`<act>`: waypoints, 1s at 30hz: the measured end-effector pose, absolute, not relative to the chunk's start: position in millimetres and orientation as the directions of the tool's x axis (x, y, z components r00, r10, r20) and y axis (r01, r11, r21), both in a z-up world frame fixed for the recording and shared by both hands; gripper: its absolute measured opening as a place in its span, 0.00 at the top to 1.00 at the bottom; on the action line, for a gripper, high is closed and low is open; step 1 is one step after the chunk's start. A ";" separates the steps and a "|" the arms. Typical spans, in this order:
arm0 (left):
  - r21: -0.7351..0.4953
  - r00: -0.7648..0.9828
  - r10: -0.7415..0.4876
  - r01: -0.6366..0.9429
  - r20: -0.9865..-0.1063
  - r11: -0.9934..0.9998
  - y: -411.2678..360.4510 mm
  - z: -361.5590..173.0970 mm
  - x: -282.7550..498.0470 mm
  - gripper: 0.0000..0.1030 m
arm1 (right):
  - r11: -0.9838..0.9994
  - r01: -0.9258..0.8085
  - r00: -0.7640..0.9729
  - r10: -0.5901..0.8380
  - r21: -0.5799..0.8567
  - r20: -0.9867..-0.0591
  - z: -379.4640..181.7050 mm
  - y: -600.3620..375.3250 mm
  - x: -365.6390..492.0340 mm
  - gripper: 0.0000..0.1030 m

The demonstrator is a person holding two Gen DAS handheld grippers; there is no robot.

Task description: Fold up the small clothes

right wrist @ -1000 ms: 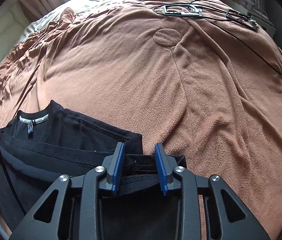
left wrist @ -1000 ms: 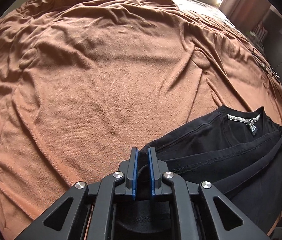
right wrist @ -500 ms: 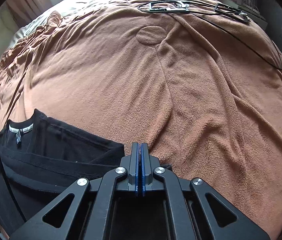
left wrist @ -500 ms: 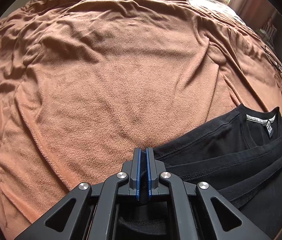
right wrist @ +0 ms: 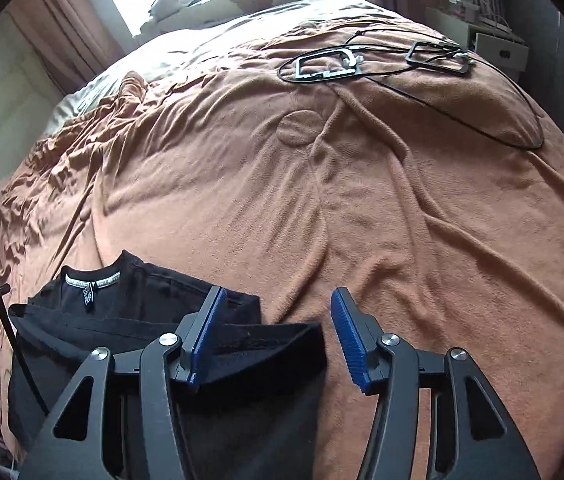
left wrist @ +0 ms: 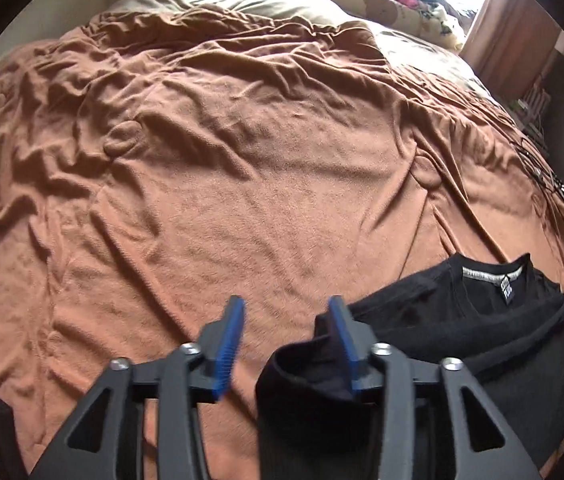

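1. Big change: both tongs were clamped flat shut on the black cloth half a second ago, and now they're spreading apart. The left tongs [left wrist: 283, 334] and right tongs [right wrist: 278, 330] are both opening, blue pads clearly separated.
2. The shirt [left wrist: 477, 320] lies on the bed's brown blanket [left wrist: 242, 208], collar and label facing up, folded edge nearest the cameras.
3. Left side: a loop of black fabric sits against the right-hand pad, but nothing's pinching it anymore. Right side: the fold's corner lies under the left-hand pad, the gap mostly shows blanket.
4. Both views show more of the bed than before, so the tongs look like they're pulling up and away.
5. Read: looks like that fold just got dropped in place. Next is probably another fold, or smoothing that loose loop so it doesn't spring back.
6. The hangers [right wrist: 329, 64] at the far side aren't in play.
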State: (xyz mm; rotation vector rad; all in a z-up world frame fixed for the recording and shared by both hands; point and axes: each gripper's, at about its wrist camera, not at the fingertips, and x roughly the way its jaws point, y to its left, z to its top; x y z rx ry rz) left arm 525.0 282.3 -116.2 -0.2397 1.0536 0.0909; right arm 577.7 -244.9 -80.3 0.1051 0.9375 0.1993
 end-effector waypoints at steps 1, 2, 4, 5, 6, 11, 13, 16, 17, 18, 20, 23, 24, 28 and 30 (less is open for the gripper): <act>-0.147 0.494 -0.038 -0.185 -0.869 0.972 283.2 -114.4 519.9 0.50 | 0.975 -0.127 0.571 0.222 0.182 -0.791 -80.1 -250.6 572.2 0.49; -0.149 0.491 -0.043 -0.180 -0.870 0.972 285.1 -113.2 515.2 0.50 | 0.976 -0.128 0.568 0.219 0.178 -0.794 -80.6 -254.1 569.2 0.49; -0.155 0.478 -0.057 -0.168 -0.876 0.973 288.6 -114.2 507.6 0.50 | 0.975 -0.136 0.556 0.221 0.174 -0.801 -82.1 -261.5 561.0 0.49; -0.150 0.470 -0.058 -0.160 -0.881 0.976 289.7 -115.7 504.9 0.50 | 0.975 -0.139 0.552 0.222 0.174 -0.804 -81.7 -263.5 559.3 0.49; -0.145 0.462 -0.059 -0.152 -0.885 0.978 289.6 -116.5 501.7 0.50 | 0.975 -0.142 0.547 0.222 0.172 -0.807 -81.7 -266.1 556.4 0.49; -0.117 0.416 -0.073 -0.080 -0.906 0.990 281.8 -126.9 485.9 0.50 | 0.975 -0.167 0.517 0.214 0.148 -0.828 -84.4 -276.5 544.3 0.49; -0.116 0.396 -0.082 -0.061 -0.914 0.991 277.8 -134.8 482.4 0.50 | 0.974 -0.175 0.499 0.214 0.144 -0.840 -89.0 -276.3 544.5 0.49; -0.114 0.367 -0.086 -0.054 -0.926 0.992 272.7 -150.9 484.4 0.50 | 0.969 -0.203 0.476 0.224 0.141 -0.851 -98.0 -271.0 547.6 0.49; -0.117 0.358 -0.092 -0.051 -0.929 0.992 271.1 -156.0 486.1 0.50 | 0.965 -0.217 0.466 0.235 0.147 -0.853 -102.1 -266.9 550.3 0.49; -0.116 0.350 -0.093 -0.047 -0.932 0.992 269.1 -161.5 488.9 0.50 | 0.962 -0.227 0.459 0.242 0.150 -0.855 -105.3 -263.7 552.6 0.49; -0.111 0.336 -0.089 -0.048 -0.938 0.993 266.4 -171.6 495.8 0.50 | 0.958 -0.248 0.441 0.245 0.145 -0.863 -113.2 -256.1 560.5 0.49; -0.142 0.347 -0.106 -0.081 -0.932 0.986 269.6 -180.2 507.6 0.50 | 0.957 -0.263 0.440 0.234 0.125 -0.867 -121.2 -248.0 574.1 0.49; -0.153 0.355 -0.112 -0.091 -0.928 0.984 271.3 -180.2 510.3 0.50 | 0.957 -0.262 0.445 0.237 0.128 -0.864 -122.4 -247.7 576.7 0.49; -0.205 0.389 -0.138 -0.135 -0.911 0.969 280.2 -181.3 521.0 0.50 | 0.957 -0.240 0.462 0.258 0.161 -0.848 -125.7 -248.5 591.2 0.58; -0.230 0.406 -0.158 -0.134 -0.900 0.964 281.6 -180.3 522.3 0.62 | 0.957 -0.224 0.469 0.273 0.186 -0.840 -128.8 -250.7 595.7 0.71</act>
